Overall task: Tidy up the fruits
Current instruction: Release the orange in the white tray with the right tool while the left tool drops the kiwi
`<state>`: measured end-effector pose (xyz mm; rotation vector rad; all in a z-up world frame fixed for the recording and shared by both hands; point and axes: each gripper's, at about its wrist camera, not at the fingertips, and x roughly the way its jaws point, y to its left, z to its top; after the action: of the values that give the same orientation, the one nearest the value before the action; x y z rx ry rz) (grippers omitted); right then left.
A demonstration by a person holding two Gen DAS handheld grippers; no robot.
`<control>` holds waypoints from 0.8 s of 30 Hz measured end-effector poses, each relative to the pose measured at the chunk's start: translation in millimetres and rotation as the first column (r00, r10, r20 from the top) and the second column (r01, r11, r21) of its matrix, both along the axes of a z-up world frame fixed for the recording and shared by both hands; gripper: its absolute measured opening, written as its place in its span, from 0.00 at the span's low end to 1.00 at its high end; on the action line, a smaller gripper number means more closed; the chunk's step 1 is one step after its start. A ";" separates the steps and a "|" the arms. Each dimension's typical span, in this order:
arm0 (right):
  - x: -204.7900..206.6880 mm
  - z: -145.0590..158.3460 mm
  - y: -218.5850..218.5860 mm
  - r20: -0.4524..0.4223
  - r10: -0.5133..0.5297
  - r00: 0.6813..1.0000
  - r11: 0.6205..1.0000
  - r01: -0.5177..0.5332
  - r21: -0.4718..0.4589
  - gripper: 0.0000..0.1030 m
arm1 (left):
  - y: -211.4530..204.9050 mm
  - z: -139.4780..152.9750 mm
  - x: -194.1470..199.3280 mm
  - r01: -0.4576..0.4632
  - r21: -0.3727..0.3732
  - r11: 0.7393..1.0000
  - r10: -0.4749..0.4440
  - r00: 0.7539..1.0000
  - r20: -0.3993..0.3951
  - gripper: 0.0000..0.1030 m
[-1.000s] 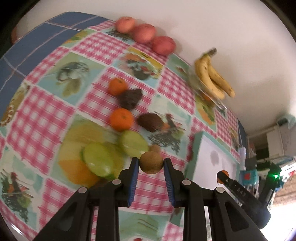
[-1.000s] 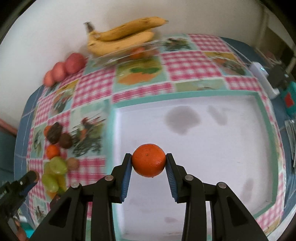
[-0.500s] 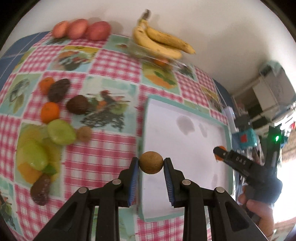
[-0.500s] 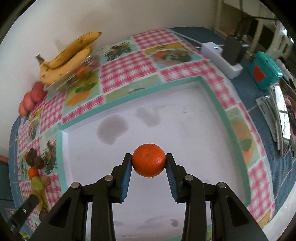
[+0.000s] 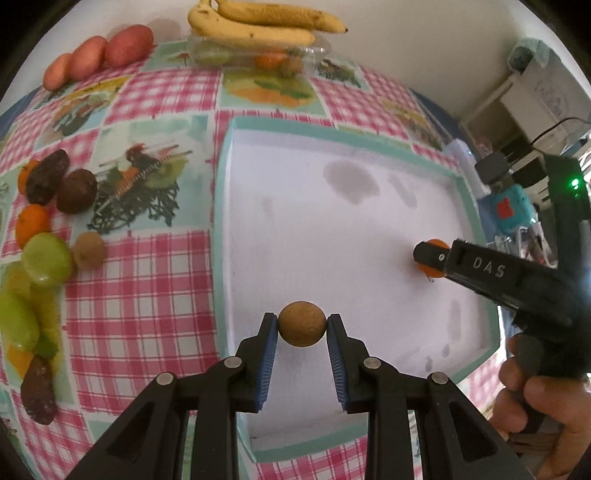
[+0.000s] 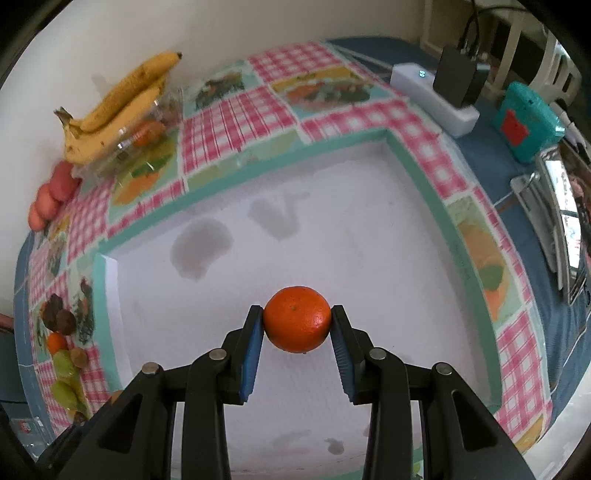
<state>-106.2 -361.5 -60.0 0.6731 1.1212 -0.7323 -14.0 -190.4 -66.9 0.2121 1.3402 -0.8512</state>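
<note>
My left gripper (image 5: 302, 329) is shut on a small round brown fruit (image 5: 302, 328) and holds it over the near part of the white tray with a teal rim (image 5: 221, 206). My right gripper (image 6: 297, 319) is shut on an orange mandarin (image 6: 297, 318) over the same tray (image 6: 424, 184). The right gripper also shows in the left wrist view (image 5: 430, 256), low over the tray's right side with the mandarin (image 5: 432, 273) partly hidden behind it.
Left of the tray lie mandarins (image 5: 32, 229), green fruits (image 5: 46, 258), brown fruits (image 5: 75, 190) and a small brown one (image 5: 88, 249). Bananas (image 5: 258, 26) rest on a clear box (image 5: 258, 55) at the back, next to red fruits (image 5: 99, 53). A power strip (image 6: 432, 98) and teal box (image 6: 528, 122) lie to the right.
My left gripper carried the brown fruit from the fruit pile rightward to over the tray. My right gripper moved with the mandarin toward the tray's right side.
</note>
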 end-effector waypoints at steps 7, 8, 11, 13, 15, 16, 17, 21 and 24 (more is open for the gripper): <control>1.8 -9.2 -1.5 -0.021 0.001 1.000 1.000 0.000 0.006 0.37 | -0.8 -7.5 1.2 0.008 0.028 1.000 -0.008 1.000 0.001 0.28; 2.0 -9.3 -1.0 -0.023 0.002 1.000 1.000 -0.002 0.003 0.37 | -0.6 -7.5 1.6 0.008 0.026 1.000 -0.009 1.000 0.005 0.28; 2.2 -10.0 -0.4 -0.027 0.004 1.000 1.000 -0.004 -0.001 0.37 | -7.6 -10.6 1.2 0.006 0.025 1.000 -0.006 1.000 0.005 0.29; 3.6 -9.8 0.4 -0.027 0.002 1.000 1.000 -0.002 -0.001 0.37 | -7.5 -10.7 0.8 0.005 0.024 1.000 -0.005 1.000 0.006 0.29; 3.8 -10.6 0.1 -0.026 -0.002 1.000 1.000 0.002 0.002 0.37 | -7.8 -10.6 0.8 0.006 0.024 1.000 -0.006 1.000 0.009 0.29; 2.8 -10.9 -0.2 -0.025 -0.002 1.000 1.000 0.002 0.004 0.37 | -8.2 -10.8 0.9 0.005 0.024 1.000 -0.006 1.000 0.008 0.30; 1.8 -11.4 -0.3 -0.027 -0.004 1.000 1.000 0.004 0.006 0.37 | -8.2 -10.7 1.0 0.005 0.024 1.000 -0.005 1.000 0.006 0.30; 1.4 -13.5 -2.8 -0.033 -0.011 0.999 1.000 0.012 0.006 0.46 | -8.0 -10.2 1.2 0.008 0.027 1.000 -0.009 1.000 0.007 0.31; 1.1 -13.8 -3.3 -0.037 -0.013 0.999 1.000 0.013 0.001 0.49 | -7.8 -8.7 1.3 0.007 0.021 1.000 -0.007 1.000 0.003 0.39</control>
<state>-105.1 -364.8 -73.8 0.6708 1.1517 -0.7583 -12.7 -198.2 -75.6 0.2343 1.3466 -0.8427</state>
